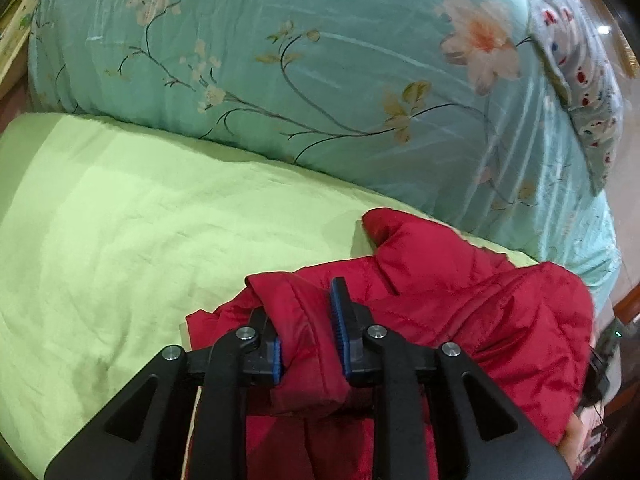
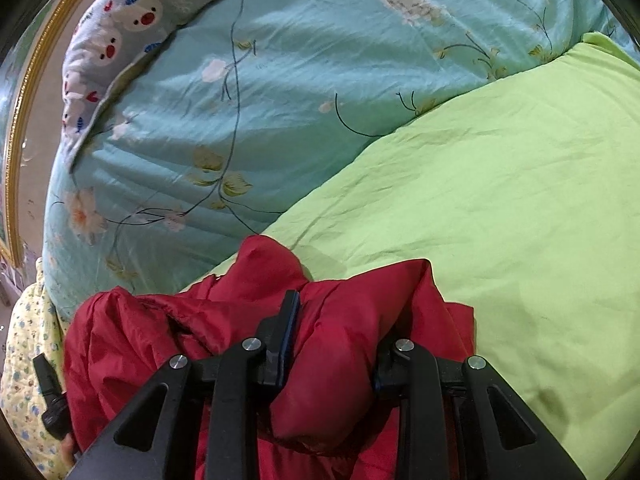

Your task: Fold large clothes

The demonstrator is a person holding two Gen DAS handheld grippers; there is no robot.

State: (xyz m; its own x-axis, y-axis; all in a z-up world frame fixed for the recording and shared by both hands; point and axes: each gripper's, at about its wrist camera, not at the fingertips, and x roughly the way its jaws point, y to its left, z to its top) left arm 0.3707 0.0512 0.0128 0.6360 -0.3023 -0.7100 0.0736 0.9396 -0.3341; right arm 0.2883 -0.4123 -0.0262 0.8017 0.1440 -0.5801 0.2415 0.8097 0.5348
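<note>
- Where the left gripper (image 1: pixel 308 332) meets the cloth, its two blue-padded fingers (image 1: pixel 340 320) stand on either side of a thick fold of the red jacket (image 1: pixel 460 300) and pinch it between them.
- On the right gripper (image 2: pixel 330 344), a rounded bunch of the same jacket (image 2: pixel 340 320) fills the gap between the fingers (image 2: pixel 290 320); the far finger is mostly buried under fabric, so only its base shows, yet the cloth is clamped there too.
- Beyond both grippers the jacket lies crumpled in a heap (quilted stitching shows on its surface), with one rounded end poking out towards the bedding behind.
- Under the jacket a light green sheet (image 1: pixel 120 220) covers the bed, lightly creased, spreading to the left in the left wrist view and to the right (image 2: pixel 520 200) in the right wrist view.
- Behind the sheet rises a bulky teal quilt (image 1: pixel 320 60) printed with branches and pale flowers, also seen from the right wrist (image 2: pixel 280 80).
- Touching the quilt's far side is a grey cloth with small cartoon animals (image 2: pixel 120 20), visible at the right edge of the left wrist view (image 1: pixel 580 60).
- At the left edge of the right wrist view a gold-coloured frame (image 2: pixel 24 92) curves along the wall.
</note>
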